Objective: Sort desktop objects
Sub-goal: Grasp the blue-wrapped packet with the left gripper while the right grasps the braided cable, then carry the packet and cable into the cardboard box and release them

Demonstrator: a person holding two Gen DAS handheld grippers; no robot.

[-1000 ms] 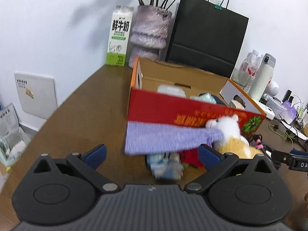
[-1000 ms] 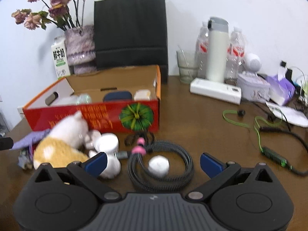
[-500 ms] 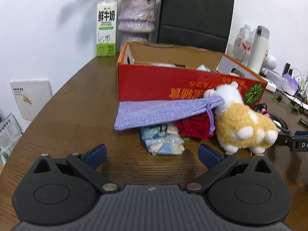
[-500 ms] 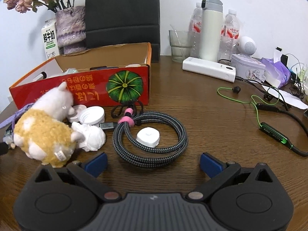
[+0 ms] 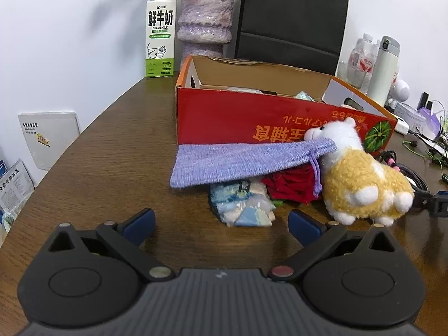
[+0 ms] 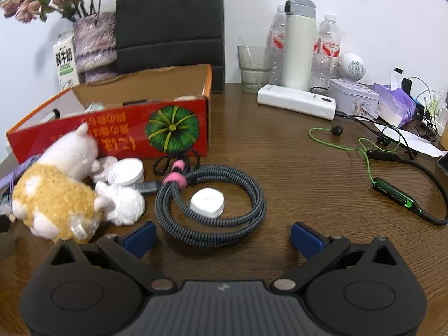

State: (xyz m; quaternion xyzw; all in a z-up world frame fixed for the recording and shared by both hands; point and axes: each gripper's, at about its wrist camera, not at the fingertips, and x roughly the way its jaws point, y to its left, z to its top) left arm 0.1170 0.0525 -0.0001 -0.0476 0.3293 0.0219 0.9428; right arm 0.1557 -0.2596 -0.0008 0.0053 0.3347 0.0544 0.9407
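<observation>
A red cardboard box point(image 5: 238, 117) point(image 6: 117, 131) stands open-topped on the brown table, with a few items inside. In front of it lie a purple knitted pouch point(image 5: 238, 162), a blue-patterned packet point(image 5: 243, 204), a red cloth point(image 5: 291, 184) and a yellow-and-white plush alpaca point(image 5: 361, 184) point(image 6: 56, 193). Right of the plush are a white crumpled lump point(image 6: 126, 204), a white lid point(image 6: 126, 170), a coiled braided cable point(image 6: 212, 204) and a small white puck point(image 6: 207, 203) inside the coil. My left gripper point(image 5: 221, 221) is open just short of the packet. My right gripper point(image 6: 222, 238) is open before the coil.
A milk carton point(image 5: 161, 33), a purple vase point(image 5: 205, 19) and a black paper bag point(image 5: 291, 19) stand behind the box. To the right are a glass point(image 6: 253, 67), a white flask point(image 6: 298, 44), water bottles, a white power bank point(image 6: 296, 102), a tin point(image 6: 354, 100) and green earphones point(image 6: 392, 193).
Both grippers have drawn back and lowered toward the table. The purple pouch, blurred and lifted a second ago, now lies draped over the packet and red cloth. Both stay open.
</observation>
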